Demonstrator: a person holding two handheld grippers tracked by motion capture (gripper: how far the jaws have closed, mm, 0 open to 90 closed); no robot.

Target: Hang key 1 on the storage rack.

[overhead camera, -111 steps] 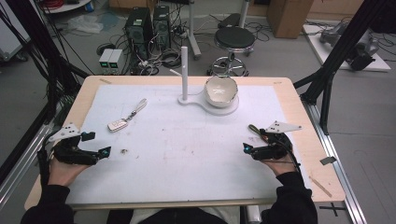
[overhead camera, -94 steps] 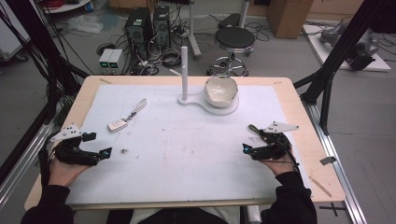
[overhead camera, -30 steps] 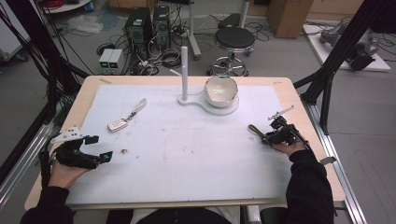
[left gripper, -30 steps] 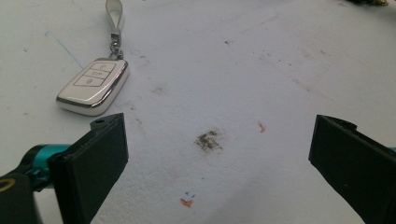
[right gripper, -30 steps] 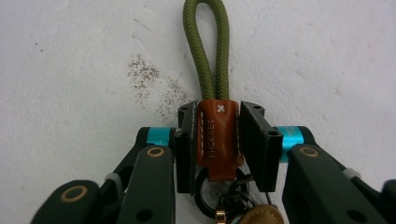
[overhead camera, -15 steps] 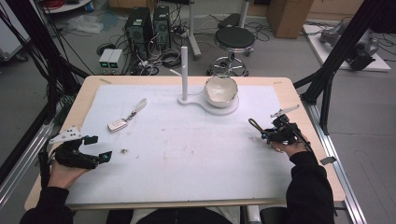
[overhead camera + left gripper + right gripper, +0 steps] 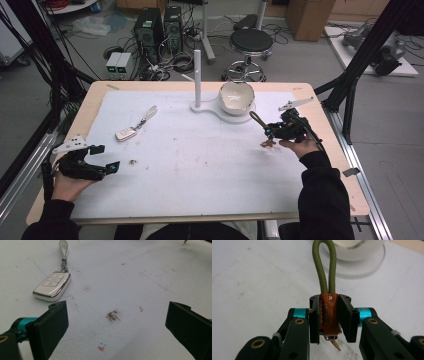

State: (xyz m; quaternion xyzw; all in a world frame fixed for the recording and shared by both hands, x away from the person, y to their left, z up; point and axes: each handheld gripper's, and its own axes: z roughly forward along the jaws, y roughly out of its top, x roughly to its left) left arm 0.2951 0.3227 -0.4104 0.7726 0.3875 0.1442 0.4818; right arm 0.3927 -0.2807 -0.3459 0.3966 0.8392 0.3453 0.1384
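I count one white car key fob (image 7: 52, 285), one olive cord loop with a brown leather tab (image 7: 327, 302), one white bowl (image 7: 236, 95), one white post stand (image 7: 197, 75).

left tool (image 7: 102, 159): at 8 o'clock on the bench, low, jaws wide apart, nothing between them, pointing toward 3 o'clock | right tool (image 7: 265, 131): at 3 o'clock, raised off the bench, jaws clamped on a small strap, pointing toward 10 o'clock | forearms: both enter from 6 o'clock

Olive cord loop (image 7: 327, 267), brown leather tab (image 7: 328, 312)
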